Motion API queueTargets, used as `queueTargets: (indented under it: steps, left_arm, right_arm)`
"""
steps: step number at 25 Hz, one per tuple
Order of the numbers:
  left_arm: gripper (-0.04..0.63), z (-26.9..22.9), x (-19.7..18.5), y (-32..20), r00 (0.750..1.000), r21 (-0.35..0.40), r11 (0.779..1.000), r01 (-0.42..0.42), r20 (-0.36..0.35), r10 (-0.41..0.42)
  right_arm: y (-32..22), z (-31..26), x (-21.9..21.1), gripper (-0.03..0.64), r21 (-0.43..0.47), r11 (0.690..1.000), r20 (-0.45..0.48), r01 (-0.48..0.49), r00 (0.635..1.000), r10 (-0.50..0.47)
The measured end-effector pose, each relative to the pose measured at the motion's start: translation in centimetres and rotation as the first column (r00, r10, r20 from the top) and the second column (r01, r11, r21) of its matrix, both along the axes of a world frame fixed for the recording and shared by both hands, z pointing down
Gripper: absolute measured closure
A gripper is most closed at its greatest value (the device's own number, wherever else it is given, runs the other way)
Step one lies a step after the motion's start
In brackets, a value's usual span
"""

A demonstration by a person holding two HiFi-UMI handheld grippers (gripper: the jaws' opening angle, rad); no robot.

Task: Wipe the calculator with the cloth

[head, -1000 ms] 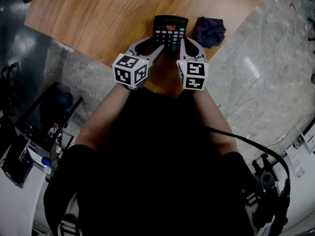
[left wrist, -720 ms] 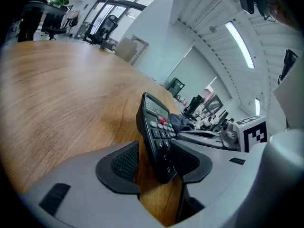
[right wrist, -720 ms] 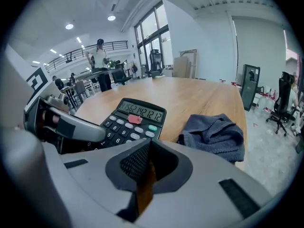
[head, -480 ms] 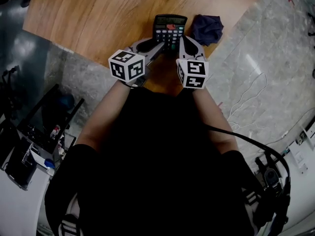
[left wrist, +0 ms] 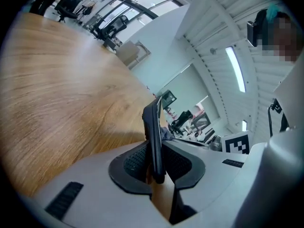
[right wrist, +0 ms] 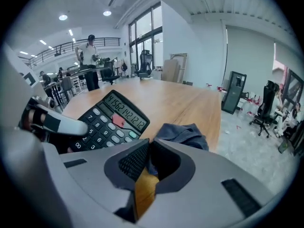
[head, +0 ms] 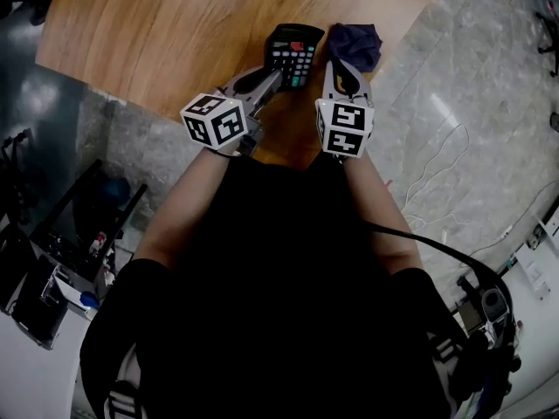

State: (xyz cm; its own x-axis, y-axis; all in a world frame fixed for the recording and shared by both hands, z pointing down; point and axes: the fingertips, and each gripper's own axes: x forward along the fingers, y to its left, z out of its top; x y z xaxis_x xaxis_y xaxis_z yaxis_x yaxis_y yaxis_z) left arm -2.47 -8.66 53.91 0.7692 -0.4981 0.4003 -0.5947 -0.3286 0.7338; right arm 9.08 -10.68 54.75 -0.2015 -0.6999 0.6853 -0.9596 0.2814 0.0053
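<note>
Left gripper point(left wrist: 156, 167) clamps the black keypad calculator point(right wrist: 110, 121) by its near end above the wooden tabletop point(head: 157, 33); right gripper point(right wrist: 148, 148) pinches the adjacent crumpled dark-blue cloth point(right wrist: 184, 134), the nipped fold largely hidden.

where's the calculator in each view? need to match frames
Head view: calculator top centre, near edge clamped by the left gripper.
Left gripper view: calculator centre, edge-on between the jaws.
Right gripper view: calculator left of centre, keys showing.
Shared landmark: wooden table; the cloth lies beside it.
</note>
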Motion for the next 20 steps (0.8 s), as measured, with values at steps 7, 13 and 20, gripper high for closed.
queueTargets:
  steps: [7, 13, 20]
  left_arm:
    - [0.523, -0.2, -0.2, -0.2, 0.999, -0.020, 0.999, 0.039, -0.025, -0.040]
    - [0.523, -0.1, 0.0, 0.1, 0.999, -0.027, 0.999, 0.033, -0.035, -0.034]
    - [0.523, -0.4, 0.1, 0.2, 0.997, -0.025, 0.999, 0.042, -0.065, -0.043]
  right_arm:
    - [-1.7, 0.3, 3.8, 0.477, -0.042, 0.995, 0.045, -0.094, 0.994, 0.096]
    - [-2.7, 3.1, 5.2, 0.471, -0.129, 0.985, -0.053, -0.118, 0.992, 0.112]
    - [-3.5, 3.6, 5.2, 0.547, -0.133, 0.989, -0.074, -0.065, 0.996, 0.055]
